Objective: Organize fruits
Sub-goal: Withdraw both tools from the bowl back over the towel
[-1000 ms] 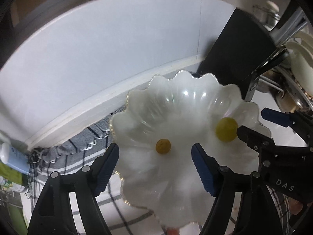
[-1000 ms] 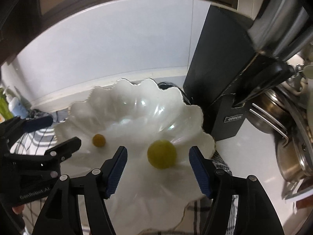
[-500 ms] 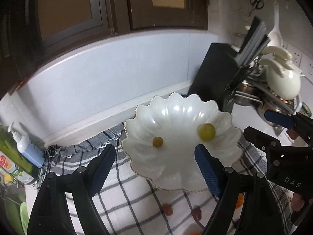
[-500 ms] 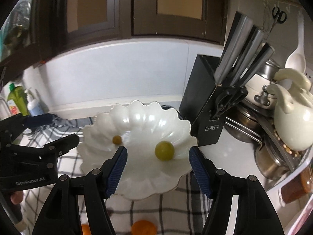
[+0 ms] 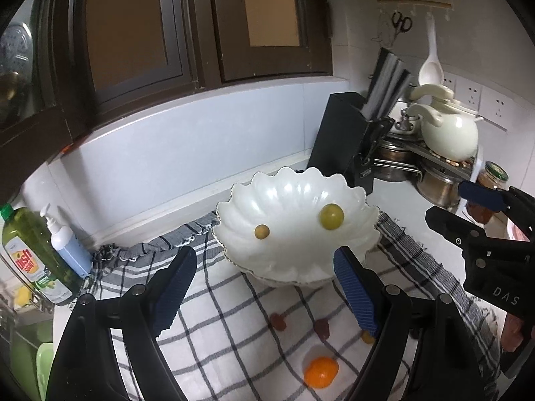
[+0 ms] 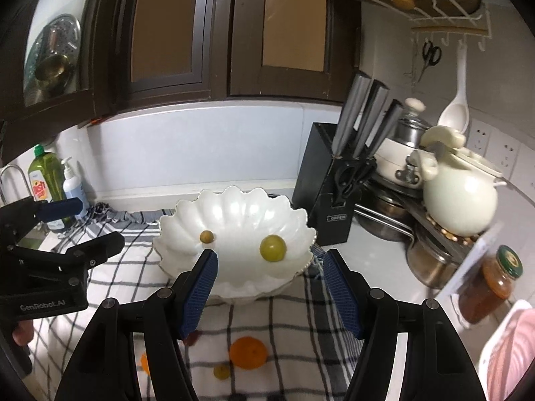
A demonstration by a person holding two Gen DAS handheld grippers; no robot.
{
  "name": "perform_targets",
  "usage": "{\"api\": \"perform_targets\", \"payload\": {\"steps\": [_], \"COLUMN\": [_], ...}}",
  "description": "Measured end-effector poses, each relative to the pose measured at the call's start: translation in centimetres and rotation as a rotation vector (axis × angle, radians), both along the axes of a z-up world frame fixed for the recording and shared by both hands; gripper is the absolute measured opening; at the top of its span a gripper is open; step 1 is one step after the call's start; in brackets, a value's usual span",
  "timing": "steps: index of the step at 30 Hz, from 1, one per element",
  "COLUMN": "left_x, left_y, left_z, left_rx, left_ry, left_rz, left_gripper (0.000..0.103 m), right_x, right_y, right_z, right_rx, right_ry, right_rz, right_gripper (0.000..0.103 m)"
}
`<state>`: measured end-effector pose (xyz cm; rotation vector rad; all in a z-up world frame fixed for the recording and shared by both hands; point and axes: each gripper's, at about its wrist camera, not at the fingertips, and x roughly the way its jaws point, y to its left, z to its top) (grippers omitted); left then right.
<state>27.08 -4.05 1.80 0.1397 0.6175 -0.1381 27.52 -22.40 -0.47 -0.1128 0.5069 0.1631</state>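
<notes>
Hovering above the checked cloth (image 5: 214, 314), both grippers carried nothing: the left gripper (image 5: 264, 287) had its blue fingers (image 5: 174, 287) spread wide with only air between them, and the right gripper (image 6: 269, 287) held its fingers (image 6: 200, 287) parted and empty as well. Nearest the cameras, loose fruit lay on the cloth that covered the surface: an orange (image 6: 248, 352), a small green grape (image 6: 221, 371), and two dark reddish pieces (image 5: 278, 321) just beyond. Behind these sat the white scalloped bowl (image 5: 287, 267), already holding a large green grape (image 5: 331, 216) and a smaller yellowish one (image 5: 261, 231), well apart from each other. Farther back stood the black knife block (image 6: 321, 180) and a cream teapot (image 6: 458, 197).

Judging by this layout, the sorting looked partly done, with the hands between placements. The next move would likely call for lowering one gripper over a loose fruit on the cloth, fingers straddling it, then closing gently, since the small round pieces would roll or bruise easily.
</notes>
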Motion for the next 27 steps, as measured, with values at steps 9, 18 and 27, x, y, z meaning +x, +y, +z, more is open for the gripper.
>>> {"api": "perform_targets", "payload": {"steps": [9, 18, 27], "left_x": [-3.9, -6.6, -7.8], "left_y": [-0.2, -0.1, 0.0], "left_z": [-1.7, -3.4, -4.9], "left_rx": [0.026, 0.031, 0.059], "left_ry": [-0.002, 0.010, 0.002], "left_rz": [-0.038, -0.079, -0.107], "left_gripper": [0.085, 0.085, 0.085], "right_x": [-4.6, -7.7, -8.9], "right_y": [-0.5, -1.0, -0.7], "right_z": [-1.0, -2.7, -5.2], "right_rx": [-0.044, 0.000, 0.013], "right_ry": [-0.047, -0.016, 0.049], "right_rz": [-0.058, -0.097, -0.111], "right_gripper": [0.066, 0.066, 0.066]}}
